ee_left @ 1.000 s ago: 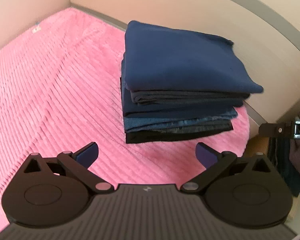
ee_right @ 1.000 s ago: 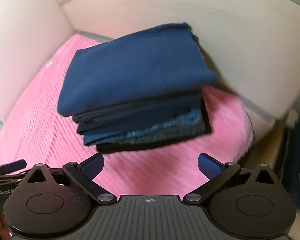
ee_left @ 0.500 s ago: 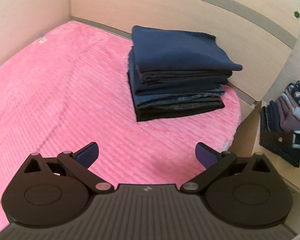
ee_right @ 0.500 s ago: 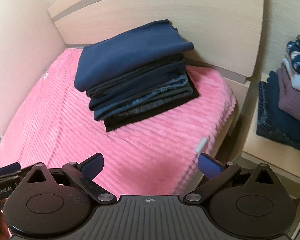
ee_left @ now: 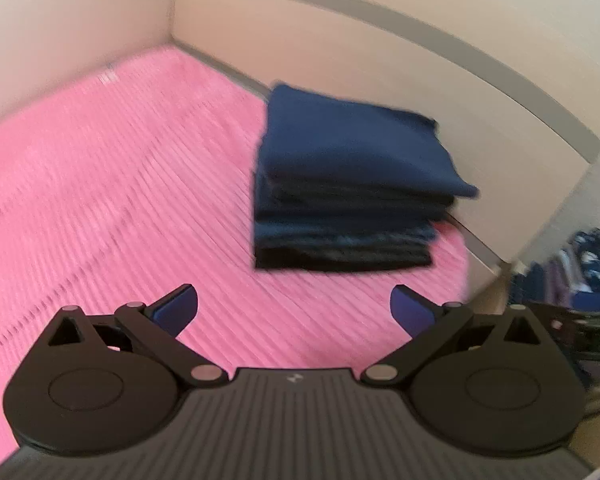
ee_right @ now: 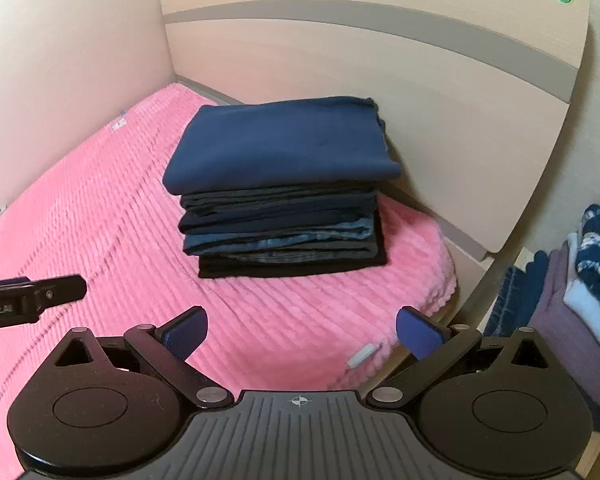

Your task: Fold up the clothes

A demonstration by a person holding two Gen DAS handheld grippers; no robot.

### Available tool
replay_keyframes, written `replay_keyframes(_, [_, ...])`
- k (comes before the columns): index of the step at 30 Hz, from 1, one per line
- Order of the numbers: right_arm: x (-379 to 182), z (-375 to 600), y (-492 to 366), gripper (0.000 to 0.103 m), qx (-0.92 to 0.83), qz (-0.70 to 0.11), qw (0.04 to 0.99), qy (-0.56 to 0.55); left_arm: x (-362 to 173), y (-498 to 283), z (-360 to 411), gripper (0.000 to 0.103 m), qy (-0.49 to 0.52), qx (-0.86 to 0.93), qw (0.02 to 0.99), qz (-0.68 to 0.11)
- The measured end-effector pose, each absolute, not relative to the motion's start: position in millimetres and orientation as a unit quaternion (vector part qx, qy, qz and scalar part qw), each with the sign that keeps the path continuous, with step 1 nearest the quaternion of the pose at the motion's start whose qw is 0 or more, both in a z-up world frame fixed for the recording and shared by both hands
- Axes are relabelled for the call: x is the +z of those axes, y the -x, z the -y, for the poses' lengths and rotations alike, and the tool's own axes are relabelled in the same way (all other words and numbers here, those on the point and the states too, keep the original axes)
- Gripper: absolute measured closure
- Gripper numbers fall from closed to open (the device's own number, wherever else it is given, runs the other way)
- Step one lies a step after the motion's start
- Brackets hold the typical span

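A stack of folded dark clothes (ee_right: 280, 184) rests on the pink ribbed bedspread (ee_right: 100, 232) near the headboard, a navy piece on top, denim and black below. The same stack (ee_left: 348, 184) appears blurred in the left wrist view. My right gripper (ee_right: 302, 330) is open and empty, well back from the stack over the bed's corner. My left gripper (ee_left: 294, 308) is open too, nothing between its blue pads, above the bedspread (ee_left: 100, 200) short of the stack. The left gripper's side (ee_right: 32, 296) shows at the left edge of the right wrist view.
A pale wooden headboard (ee_right: 380, 60) stands behind the stack and a wall (ee_right: 60, 60) runs along the left. To the right, a shelf holds another pile of clothes (ee_right: 580, 264) in purple, white and patterned navy. The bed's edge (ee_right: 440, 304) falls away at the right.
Both grippers have kept pulling back from the stack, which looks smaller than a second ago. The right view has swung left, centring the stack. Both stayed open.
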State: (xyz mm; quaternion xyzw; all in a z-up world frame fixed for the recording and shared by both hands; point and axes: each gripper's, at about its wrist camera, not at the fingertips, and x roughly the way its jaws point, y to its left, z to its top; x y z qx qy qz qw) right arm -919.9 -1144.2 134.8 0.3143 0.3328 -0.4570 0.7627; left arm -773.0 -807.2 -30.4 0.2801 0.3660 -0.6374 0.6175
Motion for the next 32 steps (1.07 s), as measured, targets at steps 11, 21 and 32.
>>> replay_keyframes(11, [129.0,1145.5,929.6,0.0,-0.449,-0.321,0.763,-0.338,-25.4,789.5,808.7,0.006,-0.298,-0.637,0.617,-0.353])
replay_keyframes(21, [137.1,1144.2,926.9,0.0,-0.448,-0.321,0.771,-0.318,-30.6,800.0,808.1,0.004,-0.308,-0.632,0.622,-0.344])
replay_keyframes(32, [143.8,1142.8,926.4,0.0,-0.448,-0.32,0.78,-0.299,-31.4,806.1,804.3,0.003,-0.318,-0.63,0.624,-0.336])
